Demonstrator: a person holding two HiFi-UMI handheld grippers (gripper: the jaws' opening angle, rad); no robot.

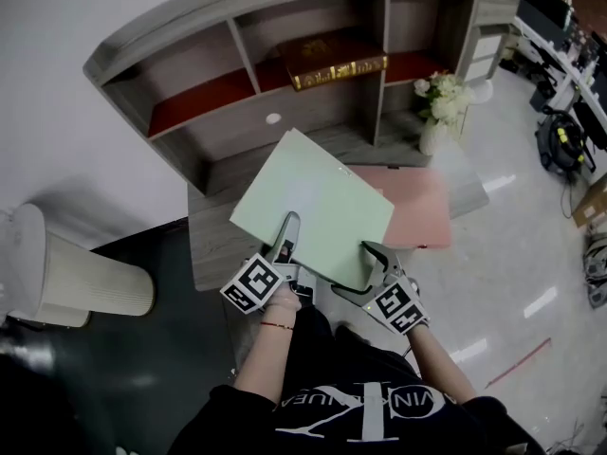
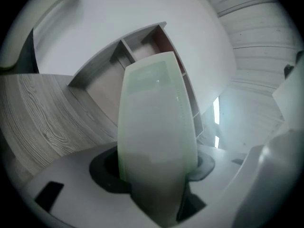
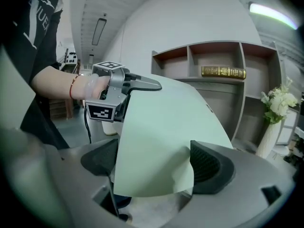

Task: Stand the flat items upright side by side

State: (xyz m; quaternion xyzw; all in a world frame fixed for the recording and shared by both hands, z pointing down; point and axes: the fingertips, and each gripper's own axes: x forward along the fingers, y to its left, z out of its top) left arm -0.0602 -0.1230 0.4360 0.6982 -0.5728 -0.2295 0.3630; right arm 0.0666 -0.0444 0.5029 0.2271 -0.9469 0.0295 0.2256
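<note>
1. Left gripper point(image 1: 287, 224) has the green folder point(image 1: 313, 202) between its jaws at the near left edge. The jaws stand fairly wide, yet in the left gripper view the folder fills the gap from pad to pad, so I read it as gripped.
2. Right gripper point(image 1: 372, 252) holds the near right corner, which curls against one pad in the right gripper view.
3. Between them the green folder hangs tilted in the air above the desk point(image 1: 213, 245), in front of the shelf unit point(image 1: 190, 69).
4. A pink folder point(image 1: 422, 211) lies flat on the desk, partly under the green one as the head view shows it.
5. I judge the green folder light, thin and bendy, with a smooth face that may slip. A pinch at one corner lets it flop.
6. I'd take hold along an edge, well in from the corners, with the two grippers spaced apart, so the folder lies flat between them as I tip it upright.
</note>
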